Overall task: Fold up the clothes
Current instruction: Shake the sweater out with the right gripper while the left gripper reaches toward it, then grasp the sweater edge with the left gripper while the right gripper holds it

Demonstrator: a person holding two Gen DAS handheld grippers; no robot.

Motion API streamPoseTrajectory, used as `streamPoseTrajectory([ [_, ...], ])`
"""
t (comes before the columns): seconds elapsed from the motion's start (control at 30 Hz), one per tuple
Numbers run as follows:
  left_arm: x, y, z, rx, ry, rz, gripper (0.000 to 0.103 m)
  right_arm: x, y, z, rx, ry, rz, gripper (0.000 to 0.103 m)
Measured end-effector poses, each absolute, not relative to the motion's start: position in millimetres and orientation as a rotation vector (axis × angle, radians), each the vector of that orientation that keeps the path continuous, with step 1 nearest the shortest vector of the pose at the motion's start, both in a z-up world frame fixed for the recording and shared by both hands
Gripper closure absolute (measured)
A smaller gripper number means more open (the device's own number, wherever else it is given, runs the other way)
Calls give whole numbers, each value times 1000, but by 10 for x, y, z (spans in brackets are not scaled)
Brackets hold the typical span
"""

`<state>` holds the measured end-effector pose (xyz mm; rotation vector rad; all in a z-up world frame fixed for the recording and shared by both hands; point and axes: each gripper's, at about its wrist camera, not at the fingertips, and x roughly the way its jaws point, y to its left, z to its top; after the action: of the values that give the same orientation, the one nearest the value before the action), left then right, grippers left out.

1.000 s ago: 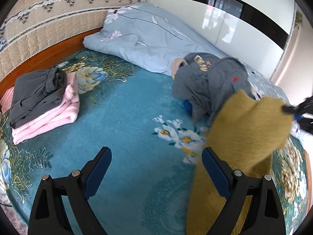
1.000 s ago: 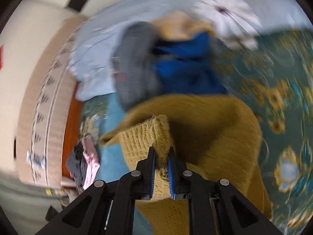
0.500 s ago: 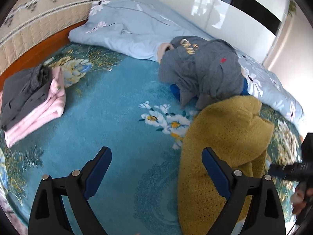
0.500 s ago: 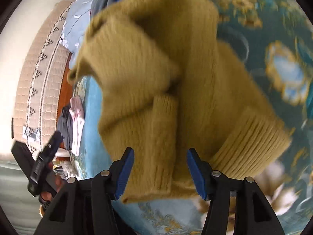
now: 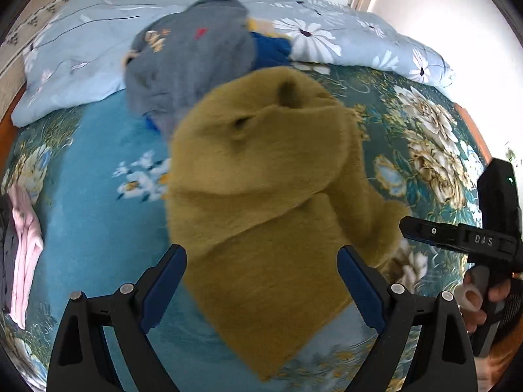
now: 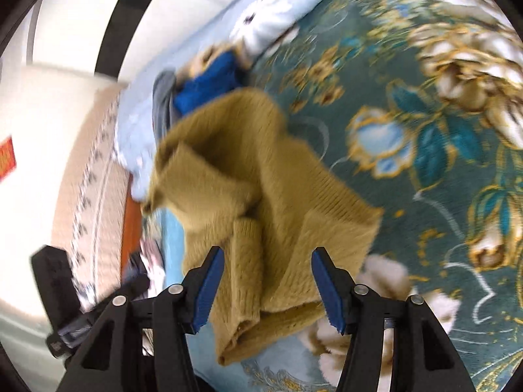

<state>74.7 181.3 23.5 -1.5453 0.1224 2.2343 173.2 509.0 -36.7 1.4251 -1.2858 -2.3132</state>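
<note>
- Mustard sweater [image 5: 268,196] lies rumpled on the bed [image 5: 98,170], centre frame, long axis running lower centre to upper centre.
- My left gripper [image 5: 261,281] is spread, empty, straddling its near hem.
- My right gripper [image 6: 266,287] is spread, empty, over a cuff; both about equally near.

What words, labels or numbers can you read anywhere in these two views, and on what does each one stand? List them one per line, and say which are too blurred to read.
"DAS": white letters on the black body of the right gripper, seen from the left wrist view.
Gold print on the grey garment: too blurred to read.
Small red mark on the same garment: too small to read.
Red sign on the wall, right wrist view: blurred, unreadable.
</note>
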Motion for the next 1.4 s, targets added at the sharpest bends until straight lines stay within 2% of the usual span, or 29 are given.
streamPoseTrajectory([
  [0.17, 760, 2234, -51, -1684, 64, 2199, 11, 1829, 5296, -404, 1417, -1378, -2323, 43],
  [0.3, 808, 2336, -464, -1833, -59, 2126, 26, 1837, 5362, -559, 1445, -1433, -2307, 43],
  [0.37, 826, 2320, -608, -1881, -135, 2104, 26, 1857, 5359, -618, 1446, -1460, -2292, 43],
  [0.43, 850, 2304, -675, -1901, -162, 2094, 32, 1841, 5339, -660, 1450, -1464, -2286, 43],
  [0.5, 875, 2288, -714, -1909, -171, 2091, 53, 1831, 5314, -686, 1462, -1466, -2276, 43],
  [0.53, 888, 2281, -734, -1913, -176, 2089, 60, 1825, 5301, -696, 1465, -1466, -2272, 43],
  [0.57, 900, 2273, -753, -1917, -180, 2087, 77, 1820, 5286, -702, 1467, -1464, -2269, 43],
  [0.6, 913, 2265, -773, -1922, -185, 2085, 87, 1812, 5266, -706, 1468, -1460, -2266, 43],
  [0.77, 959, 2073, -731, -1880, -251, 2059, 92, 1769, 5167, -710, 1471, -1435, -2252, 43],
  [0.9, 949, 1807, -578, -1846, -218, 2096, 93, 1681, 5049, -650, 1464, -1388, -2246, 43],
  [1.07, 854, 1417, -199, -1766, -90, 2260, 94, 1449, 4797, -434, 1434, -1250, -2261, 43],
  [1.3, 719, 905, 220, -1666, 259, 2548, 94, 935, 4108, 20, 1349, -997, -2215, 43],
  [1.4, 680, 539, 251, -1702, 212, 2610, 94, 787, 3748, -13, 1387, -973, -2122, 43],
])
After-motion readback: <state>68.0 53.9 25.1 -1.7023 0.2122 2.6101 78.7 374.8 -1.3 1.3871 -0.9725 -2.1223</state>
